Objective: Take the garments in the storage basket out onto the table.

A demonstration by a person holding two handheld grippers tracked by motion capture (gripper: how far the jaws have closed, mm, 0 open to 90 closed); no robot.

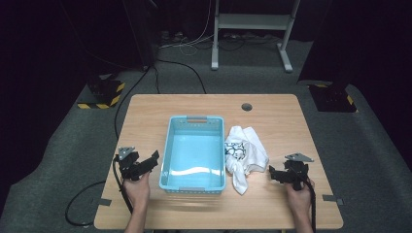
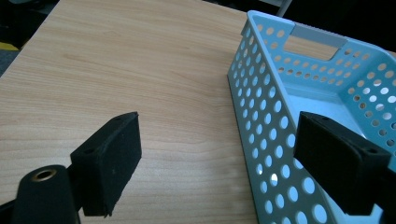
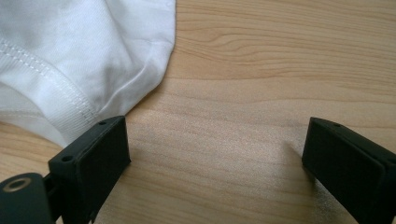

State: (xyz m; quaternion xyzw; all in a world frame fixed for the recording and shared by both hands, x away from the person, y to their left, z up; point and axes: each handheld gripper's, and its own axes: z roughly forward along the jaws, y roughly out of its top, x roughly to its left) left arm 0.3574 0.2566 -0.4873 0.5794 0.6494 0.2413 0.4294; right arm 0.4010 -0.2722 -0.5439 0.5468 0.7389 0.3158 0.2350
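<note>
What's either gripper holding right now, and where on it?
Nothing is held. The left gripper stands open beside the blue basket, its wall between the jaws but untouched; the right gripper is open over bare table by the white shirt.

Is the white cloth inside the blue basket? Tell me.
No, the white cloth lies on the table beside the blue basket.

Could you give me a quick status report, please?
Left gripper open beside basket. Right gripper open near cloth. Basket empty. Nothing in the way.
</note>
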